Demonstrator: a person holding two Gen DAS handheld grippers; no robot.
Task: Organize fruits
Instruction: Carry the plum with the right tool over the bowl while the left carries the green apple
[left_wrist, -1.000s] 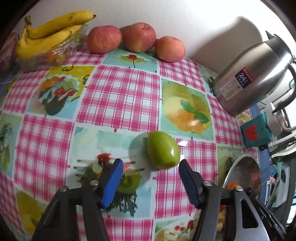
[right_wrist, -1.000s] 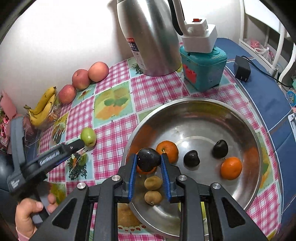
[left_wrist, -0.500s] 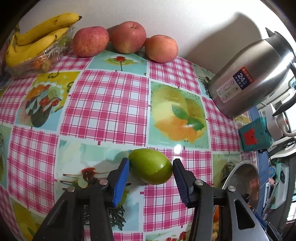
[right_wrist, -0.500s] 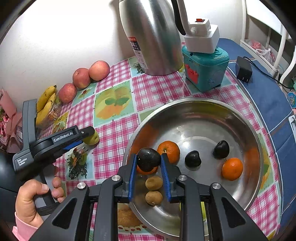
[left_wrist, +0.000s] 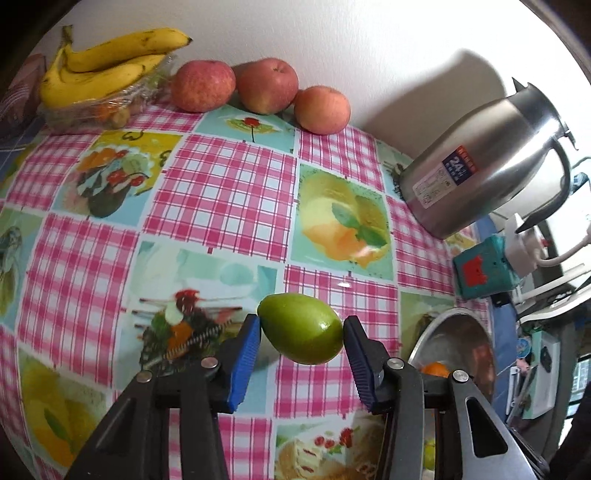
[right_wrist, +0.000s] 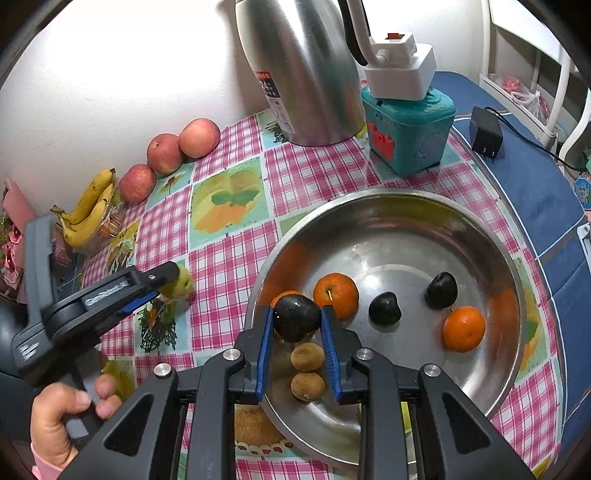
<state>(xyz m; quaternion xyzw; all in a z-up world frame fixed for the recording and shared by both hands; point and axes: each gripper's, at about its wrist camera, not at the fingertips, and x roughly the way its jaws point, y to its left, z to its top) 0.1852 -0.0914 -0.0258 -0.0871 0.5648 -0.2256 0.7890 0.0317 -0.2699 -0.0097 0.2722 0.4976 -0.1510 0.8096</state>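
A green fruit (left_wrist: 306, 334) sits pinched between the blue pads of my left gripper (left_wrist: 301, 323), just above the checked tablecloth, with its shadow beneath it. The right wrist view shows the same fruit (right_wrist: 183, 284) left of the steel bowl (right_wrist: 388, 195). My right gripper (right_wrist: 297, 314) is shut on a dark round fruit (right_wrist: 295, 325) over the bowl's left side. In the bowl lie oranges (right_wrist: 463, 328), two more dark fruits (right_wrist: 384, 308) and two brown kiwis (right_wrist: 306, 356). Three apples (left_wrist: 267, 85) and bananas (left_wrist: 107, 62) stand by the far wall.
A steel thermos jug (right_wrist: 303, 70) stands at the back, with a teal box (right_wrist: 410, 129) and a white plug unit (right_wrist: 400, 74) beside it. A black adapter (right_wrist: 485, 134) lies on the blue cloth to the right. A hand (right_wrist: 62, 410) holds the left gripper's handle.
My left gripper came forward around the green fruit, shut its pads on it and lifted it slightly off the cloth. The right gripper and its dark fruit stayed still.
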